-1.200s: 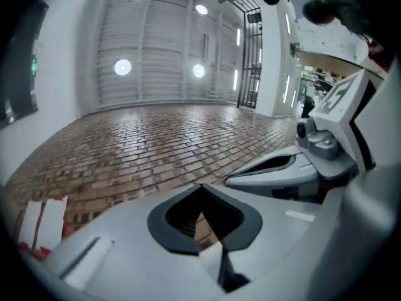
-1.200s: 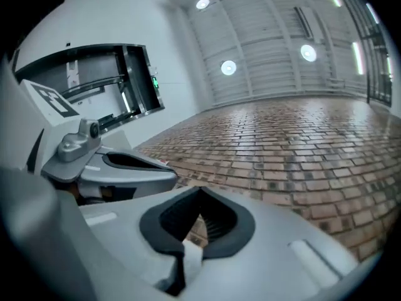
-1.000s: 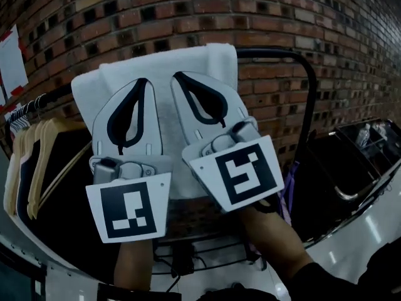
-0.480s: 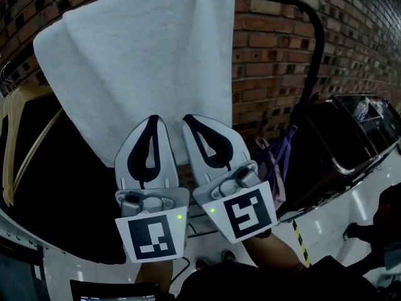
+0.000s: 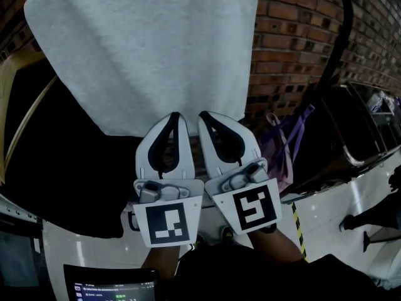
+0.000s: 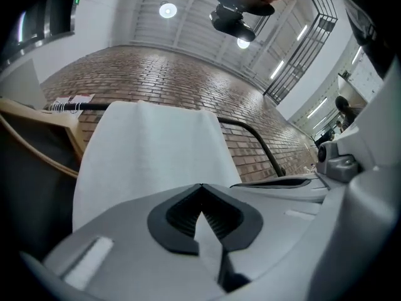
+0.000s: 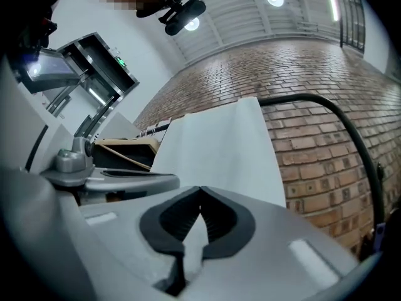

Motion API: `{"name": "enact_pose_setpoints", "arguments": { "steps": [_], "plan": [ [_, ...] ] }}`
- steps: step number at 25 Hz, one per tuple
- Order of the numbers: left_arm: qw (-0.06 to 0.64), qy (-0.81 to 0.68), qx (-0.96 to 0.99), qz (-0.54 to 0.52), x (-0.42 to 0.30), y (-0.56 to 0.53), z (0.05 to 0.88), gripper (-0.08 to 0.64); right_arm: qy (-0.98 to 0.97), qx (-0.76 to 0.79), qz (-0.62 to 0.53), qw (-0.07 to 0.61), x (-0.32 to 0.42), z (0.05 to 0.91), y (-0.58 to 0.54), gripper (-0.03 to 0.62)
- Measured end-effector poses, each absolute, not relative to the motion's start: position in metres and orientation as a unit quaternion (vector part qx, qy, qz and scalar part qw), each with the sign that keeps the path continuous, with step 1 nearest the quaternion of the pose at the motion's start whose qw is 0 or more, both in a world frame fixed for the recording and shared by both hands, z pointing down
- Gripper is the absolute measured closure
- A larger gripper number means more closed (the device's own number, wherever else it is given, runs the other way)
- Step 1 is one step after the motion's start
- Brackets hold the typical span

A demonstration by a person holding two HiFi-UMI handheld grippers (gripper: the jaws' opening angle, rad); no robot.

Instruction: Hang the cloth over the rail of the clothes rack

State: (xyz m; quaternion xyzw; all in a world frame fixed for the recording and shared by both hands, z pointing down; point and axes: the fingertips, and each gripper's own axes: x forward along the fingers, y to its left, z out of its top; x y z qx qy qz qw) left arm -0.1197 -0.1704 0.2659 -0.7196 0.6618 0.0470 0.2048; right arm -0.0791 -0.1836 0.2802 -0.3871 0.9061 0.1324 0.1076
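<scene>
Though draped over the rail [image 5: 341, 27] already, judging by the head view, calls for a clean retreat rather than more tugging: draw both tools straight back and down from the rail, without catching the lower hem and dragging the cloth [image 5: 150, 49] off. Hangs below the rail as a broad pale-grey sheet, flat and towel-like, lower edge slanting a little, in front of the brick wall [image 5: 294, 42]. Left gripper [image 5: 175, 115] and right gripper [image 5: 202, 114] side by side well below the rail, tips near the hem, fingers of each pressed together on nothing. Further along the rail, a wooden hanger [image 5: 12, 105] beside dark clothing.

From the left gripper view: pads meeting at the tips, nothing pinched. Beyond them, cloth [image 6: 150, 155] folded over the rail [image 6: 250, 130], top edge smooth, no bunching. Far side hidden, so evenness of the drape impossible to judge.

From the right gripper view: same closed, empty fingers. Cloth [image 7: 219, 155] on the straight stretch of the rail [image 7: 338, 115], short of its downward bend.
</scene>
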Motion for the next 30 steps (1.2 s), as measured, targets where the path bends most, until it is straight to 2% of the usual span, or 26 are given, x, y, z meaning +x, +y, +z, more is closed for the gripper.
{"name": "enact_pose_setpoints", "arguments": {
  "steps": [30],
  "plan": [
    [0.185,0.668,-0.72,0.034,-0.119,-0.174,0.277,0.554,0.913,-0.378,0.131,0.086,-0.084,0.295,-0.187,0.589]
  ]
}}
